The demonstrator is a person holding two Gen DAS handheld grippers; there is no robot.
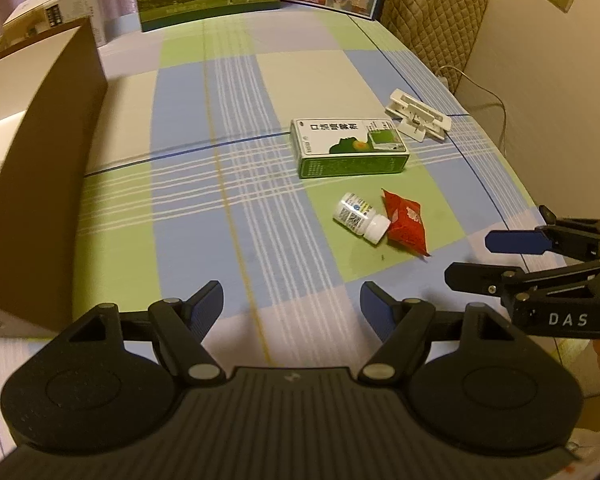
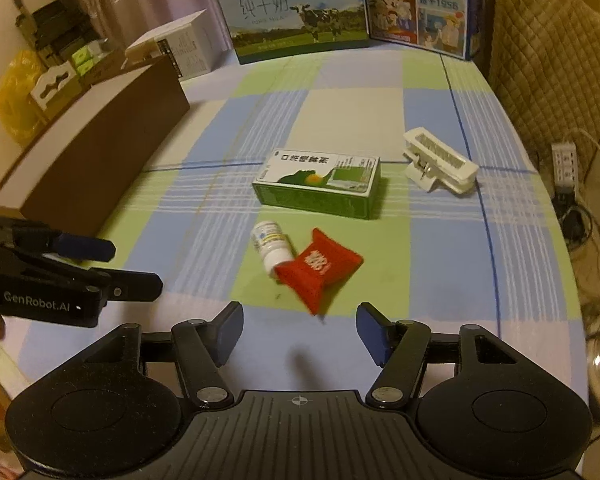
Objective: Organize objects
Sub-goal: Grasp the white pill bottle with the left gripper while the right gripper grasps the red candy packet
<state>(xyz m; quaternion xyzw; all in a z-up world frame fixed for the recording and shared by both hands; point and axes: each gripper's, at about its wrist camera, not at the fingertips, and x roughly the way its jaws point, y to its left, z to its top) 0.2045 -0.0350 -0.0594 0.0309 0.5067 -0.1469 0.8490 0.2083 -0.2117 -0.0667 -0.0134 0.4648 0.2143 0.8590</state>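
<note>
A green-and-white medicine box lies flat mid-table. A small white pill bottle lies on its side, its cap touching a red snack packet. A white plastic clip lies beyond the box to the right. My left gripper is open and empty above the table's near part. My right gripper is open and empty, just short of the red packet.
A brown open cardboard box stands along the left. Milk cartons and a white box stand at the back. A quilted chair and a power strip lie beyond the table's right edge.
</note>
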